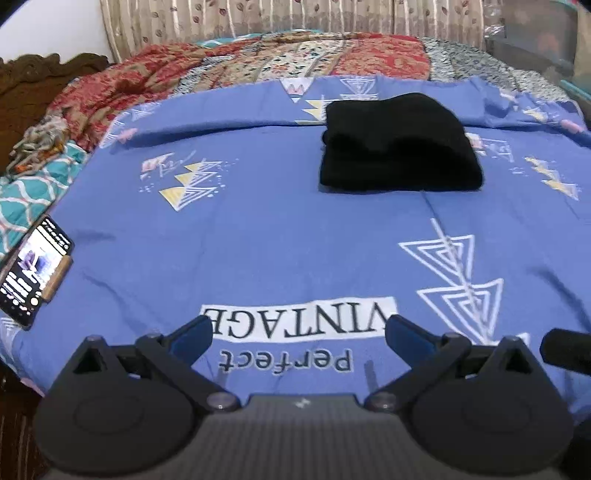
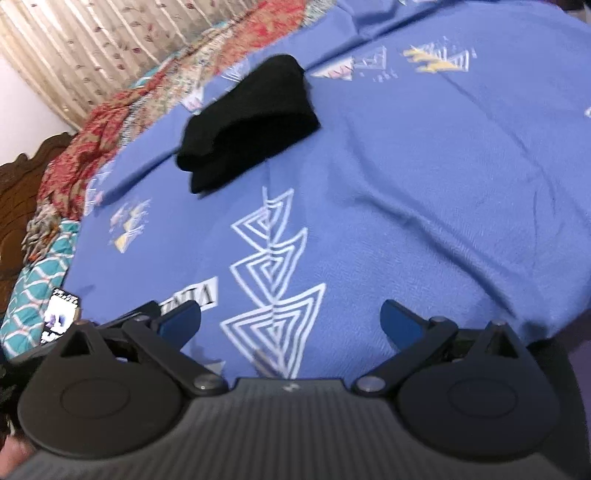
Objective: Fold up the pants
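Note:
The black pants [image 1: 399, 144] lie folded into a compact stack on the blue printed bedsheet [image 1: 280, 229], far ahead of both grippers. In the right wrist view the same pants [image 2: 251, 118] sit up and to the left, and the picture is blurred. My left gripper [image 1: 299, 328] is open over the sheet's "Perfect VINTAGE" print, with nothing between its blue-padded fingers. My right gripper [image 2: 290, 319] is open wide above the white triangle pattern, also holding nothing. Neither gripper touches the pants.
A phone [image 1: 35, 269] with a lit screen leans at the left edge of the sheet. A red patterned quilt [image 1: 207, 62] is bunched at the far side, with a curtain [image 1: 258, 18] behind. A dark wooden headboard [image 1: 26, 77] stands at far left.

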Demonstrator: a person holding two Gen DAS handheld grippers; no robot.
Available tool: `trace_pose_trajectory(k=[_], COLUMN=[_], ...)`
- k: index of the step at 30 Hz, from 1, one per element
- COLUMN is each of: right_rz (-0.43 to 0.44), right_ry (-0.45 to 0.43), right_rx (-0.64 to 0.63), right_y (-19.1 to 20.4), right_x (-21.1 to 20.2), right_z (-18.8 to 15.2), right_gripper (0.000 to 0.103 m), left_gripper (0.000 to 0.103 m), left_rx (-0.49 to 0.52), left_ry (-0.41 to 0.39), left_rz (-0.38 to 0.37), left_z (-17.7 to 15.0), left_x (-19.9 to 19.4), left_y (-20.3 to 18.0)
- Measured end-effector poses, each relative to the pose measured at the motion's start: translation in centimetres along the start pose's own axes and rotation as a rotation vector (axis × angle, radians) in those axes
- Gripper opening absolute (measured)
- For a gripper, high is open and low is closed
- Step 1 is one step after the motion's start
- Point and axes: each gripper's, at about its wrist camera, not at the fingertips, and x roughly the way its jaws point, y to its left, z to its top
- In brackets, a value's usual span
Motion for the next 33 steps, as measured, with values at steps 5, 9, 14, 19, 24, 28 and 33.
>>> trace_pose_trajectory(k=[5, 9, 14, 19, 24, 28, 33], right_rz=[0.002, -0.003, 0.000, 0.003, 0.003, 0.006, 0.006], right_ry=[-0.031, 0.003, 0.032, 0.034, 0.032, 0.025, 0.029], right_rx=[-0.034, -0.013, 0.021, 0.026, 0.026, 0.018, 0.014], right_y=[0.3, -0.1, -0.4, -0.5, -0.6, -0.6, -0.5], right_x=[-1.3, -0.5, 0.0, -0.2, -0.3, -0.5, -0.4], right_z=[0.0, 0.1, -0.1, -0.1, -0.1, 0.0, 0.0], right_gripper=[0.103, 0.103, 0.103, 0.103, 0.103, 0.103, 0.103], left_gripper=[0.103, 0.103, 0.103, 0.103, 0.103, 0.103, 0.103], left_rx=[0.012, 0.007, 0.003, 0.008, 0.023, 0.023, 0.007], left_ry=[-0.009, 0.000, 0.021, 0.042, 0.062, 0.076, 0.097], left_rz=[-0.020, -0.033, -0.002, 0.015, 0.033, 0.036, 0.053], left_z=[0.2, 0.1, -0.1, -0.1, -0.3, -0.3, -0.3], left_x=[-0.7, -0.7, -0.5, -0.4, -0.4, -0.4, -0.2], left_y=[-0.2, -0.2, -0.2, -0.5, -0.8, -0.7, -0.4])
